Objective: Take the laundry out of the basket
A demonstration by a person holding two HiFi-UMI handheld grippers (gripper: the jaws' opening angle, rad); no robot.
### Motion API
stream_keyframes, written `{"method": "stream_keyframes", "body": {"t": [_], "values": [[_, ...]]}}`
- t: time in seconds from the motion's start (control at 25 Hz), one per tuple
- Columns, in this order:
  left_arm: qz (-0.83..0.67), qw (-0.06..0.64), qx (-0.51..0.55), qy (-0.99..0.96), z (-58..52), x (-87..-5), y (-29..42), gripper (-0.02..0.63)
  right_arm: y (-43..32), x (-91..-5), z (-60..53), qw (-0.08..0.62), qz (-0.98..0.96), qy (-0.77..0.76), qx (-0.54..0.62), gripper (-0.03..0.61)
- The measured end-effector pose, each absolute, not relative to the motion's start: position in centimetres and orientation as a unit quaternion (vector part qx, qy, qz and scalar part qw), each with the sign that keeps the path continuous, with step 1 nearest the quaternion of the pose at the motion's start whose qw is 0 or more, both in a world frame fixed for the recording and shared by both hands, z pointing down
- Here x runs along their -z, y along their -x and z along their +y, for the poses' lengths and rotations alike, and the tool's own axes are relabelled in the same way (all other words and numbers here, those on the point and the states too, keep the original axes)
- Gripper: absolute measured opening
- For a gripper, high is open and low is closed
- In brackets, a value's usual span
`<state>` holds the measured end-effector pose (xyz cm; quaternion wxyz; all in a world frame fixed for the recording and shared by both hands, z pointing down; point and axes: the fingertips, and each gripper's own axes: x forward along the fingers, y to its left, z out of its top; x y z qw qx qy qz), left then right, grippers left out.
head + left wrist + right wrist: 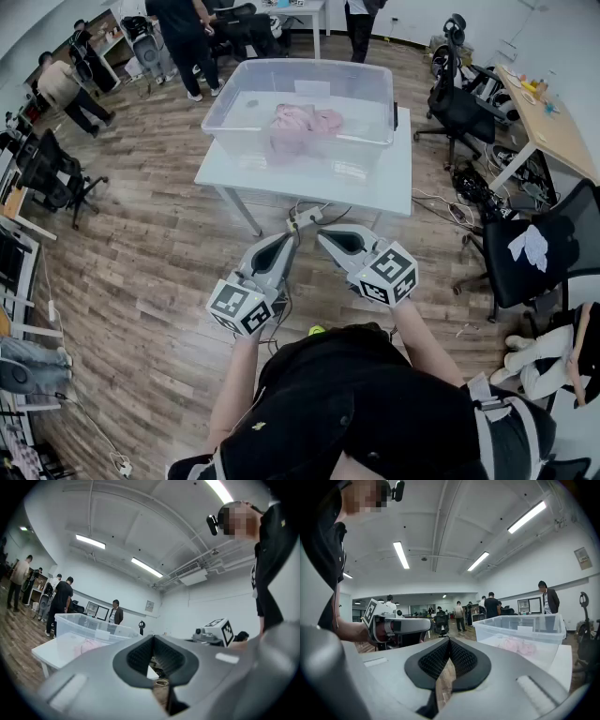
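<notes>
Left gripper [292,230] and right gripper [324,235], jaws closed and empty, hover before a white table [380,187]. Pink laundry [302,122] lies in its clear basket [230,117]; an office chair [457,111] stands beside.

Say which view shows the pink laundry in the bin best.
Head view: it looks down into the open clear bin, so the pink laundry shows whole. Both gripper views see it only side-on, as a faint pink smear through the bin wall.
</notes>
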<state>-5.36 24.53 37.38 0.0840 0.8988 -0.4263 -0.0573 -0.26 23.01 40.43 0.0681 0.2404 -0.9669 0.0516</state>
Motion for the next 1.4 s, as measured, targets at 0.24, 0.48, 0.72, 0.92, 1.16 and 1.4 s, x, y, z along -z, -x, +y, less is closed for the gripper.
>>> {"method": "stream_keyframes", "body": {"t": [0.24,0.48,0.72,0.92,1.16,1.4], "values": [[-0.425,0.088,0.061,-0.899,24.6,-37.7,5.5,0.009,0.5,-40.6,23.1,0.070,-0.967,-0.241,-0.051,0.003],[-0.422,0.090,0.063,-0.900,24.6,-37.8,5.4,0.009,0.6,-40.5,23.1,0.063,-0.966,-0.244,-0.052,0.003],[-0.419,0.095,0.066,-0.901,24.6,-38.0,5.5,0.009,0.9,-40.4,23.0,0.055,-0.965,-0.249,-0.054,0.003],[-0.420,0.096,0.066,-0.900,24.6,-38.1,5.7,0.008,1.1,-40.6,23.0,0.059,-0.965,-0.249,-0.054,0.003],[-0.419,0.102,0.065,-0.900,24.5,-38.4,5.7,0.009,1.3,-40.8,23.0,0.063,-0.966,-0.246,-0.056,0.003],[-0.417,0.105,0.068,-0.900,24.5,-38.5,6.2,0.009,1.9,-41.1,22.9,0.067,-0.965,-0.246,-0.056,0.003]]}}
